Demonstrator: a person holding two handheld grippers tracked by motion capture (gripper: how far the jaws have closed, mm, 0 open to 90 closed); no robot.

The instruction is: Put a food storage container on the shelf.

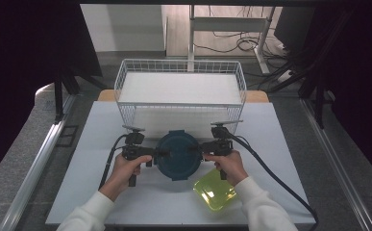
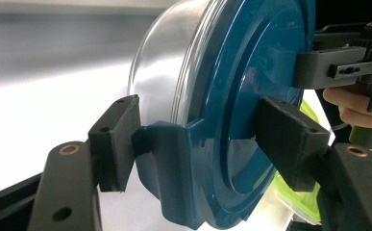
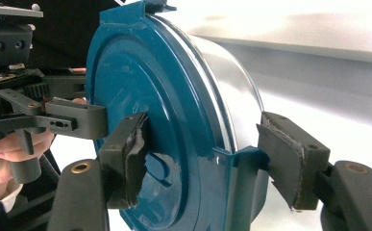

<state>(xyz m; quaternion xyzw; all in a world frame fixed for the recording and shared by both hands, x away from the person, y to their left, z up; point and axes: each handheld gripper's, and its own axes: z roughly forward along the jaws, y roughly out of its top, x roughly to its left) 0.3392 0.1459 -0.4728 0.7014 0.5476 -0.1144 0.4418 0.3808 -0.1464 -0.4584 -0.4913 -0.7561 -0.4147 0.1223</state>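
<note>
Two tongs, left tongs (image 1: 160, 153) and right tongs (image 1: 194, 148), we hold clenched on opposite rim tabs of the round teal-lidded clear container (image 1: 176, 154) above the worktop (image 1: 102, 125); next, a level, synchronised carry toward the white wire basket (image 1: 180, 67).

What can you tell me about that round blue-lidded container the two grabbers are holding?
The container is a clear, glassy-looking round bowl closed by a dark teal plastic lid with raised rings and snap-down clip tabs around the rim. It sits upright near the middle of the white table, just in front of the wire basket. The left gripper and right gripper clamp it from opposite sides, one jaw on the lid, one under a tab. A yellow-green container lies close by.
</note>
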